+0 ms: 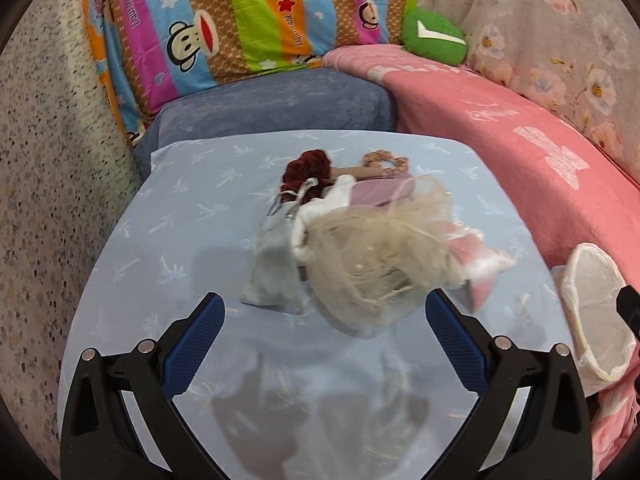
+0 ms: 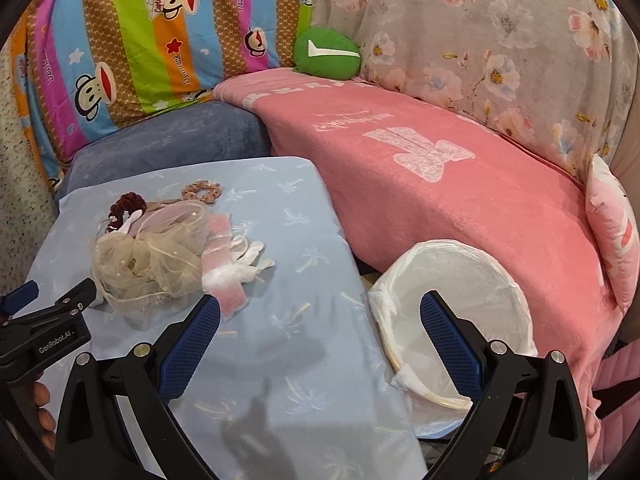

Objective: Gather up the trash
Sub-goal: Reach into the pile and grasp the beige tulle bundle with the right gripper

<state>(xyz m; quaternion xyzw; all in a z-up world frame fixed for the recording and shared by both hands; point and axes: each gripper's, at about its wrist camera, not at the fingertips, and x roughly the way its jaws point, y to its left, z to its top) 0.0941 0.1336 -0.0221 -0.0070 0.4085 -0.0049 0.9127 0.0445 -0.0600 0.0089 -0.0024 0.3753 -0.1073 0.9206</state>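
Both hand-held grippers stand wide open with nothing between their blue pads. Seen from its own camera, the left hand-held gripper point(image 1: 324, 320) hangs over a light blue cloth point(image 1: 160, 240) printed with pale palm sprigs, which covers the tabletop. Its fingertips sit just short of a heap of trash at 12 o'clock. The right hand-held gripper point(image 2: 320, 324) straddles the cloth's edge, its right finger in front of a round bin point(image 2: 504, 280) lined with a white plastic bag. From the right wrist view the bin lies at about 1 o'clock, against the side of the tabletop and the pink blanket point(image 2: 460, 200).

The heap holds a crumpled cream mesh bundle point(image 1: 372, 264) nearest the left hand-held gripper. A grey drawstring pouch point(image 1: 272, 264) lies touching it at 9 o'clock, and pink and white scraps point(image 1: 472, 256) lie at 3 o'clock. Farther back, a dark red scrunchie point(image 1: 308, 168) and a peach patterned scrunchie point(image 1: 388, 160) sit at the heap's far side.

Beyond the tabletop lies a blue-grey cushion point(image 1: 280, 100). Behind that stand a striped monkey-print quilt point(image 1: 240, 12), a green round cushion point(image 1: 434, 36) with a white tick, and a grey floral cover point(image 1: 540, 20).
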